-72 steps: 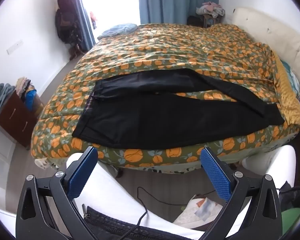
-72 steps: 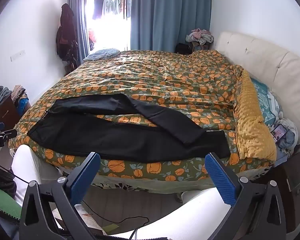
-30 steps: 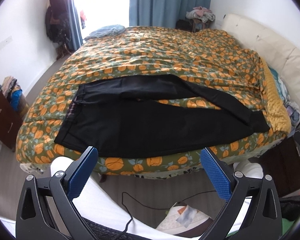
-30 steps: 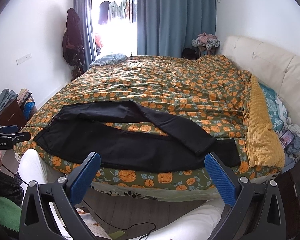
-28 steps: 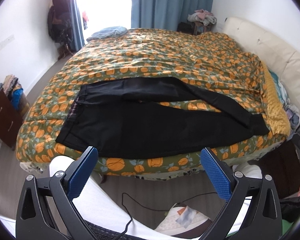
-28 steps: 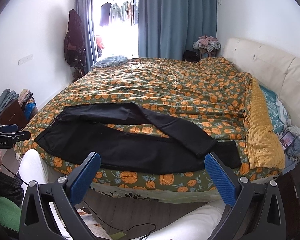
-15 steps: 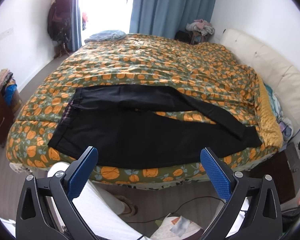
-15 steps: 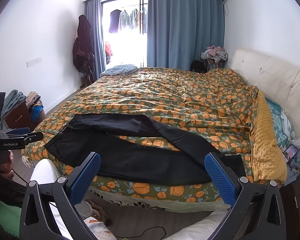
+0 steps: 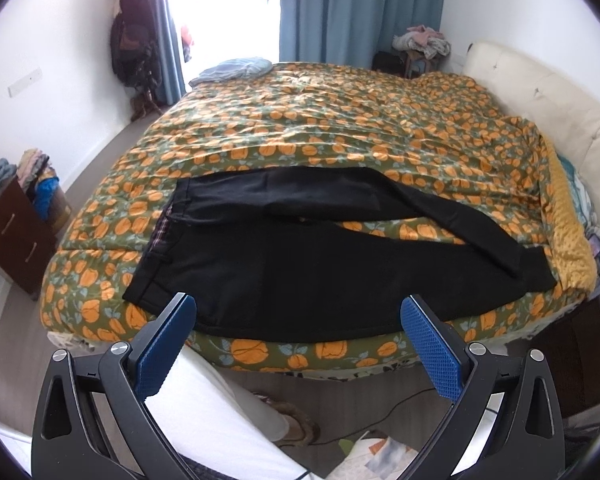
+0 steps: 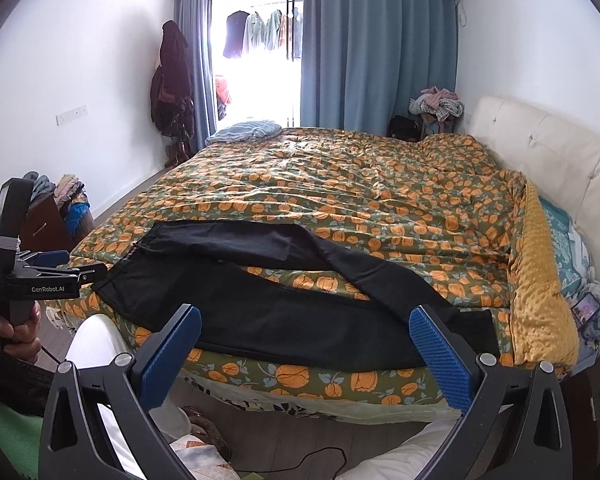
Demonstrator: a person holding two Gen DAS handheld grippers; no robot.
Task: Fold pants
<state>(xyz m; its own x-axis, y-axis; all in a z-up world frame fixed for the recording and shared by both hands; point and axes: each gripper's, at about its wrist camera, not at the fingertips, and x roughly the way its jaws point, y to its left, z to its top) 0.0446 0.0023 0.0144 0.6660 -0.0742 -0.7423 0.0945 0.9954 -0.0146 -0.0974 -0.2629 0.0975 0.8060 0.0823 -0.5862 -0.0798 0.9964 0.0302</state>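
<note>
Black pants (image 9: 308,268) lie flat along the near edge of the bed, waistband at the left, legs running right; they also show in the right wrist view (image 10: 300,304). The far leg crosses diagonally over the near leg's end at the right. My left gripper (image 9: 298,344) is open and empty, short of the bed's near edge. My right gripper (image 10: 304,354) is open and empty, also short of the bed. The left gripper shows from the side in the right wrist view (image 10: 48,268).
The bed carries an orange-flowered quilt (image 9: 340,128) and a yellow blanket (image 10: 540,280) by the cream headboard (image 10: 552,152) at right. A brown dresser (image 9: 12,232) stands at left. A cable and papers lie on the floor (image 10: 312,456) by my legs.
Both grippers have risen and come nearer the bed, so the pants sit closer and lower in both views. The pants have not moved. Both jaws stay open.
</note>
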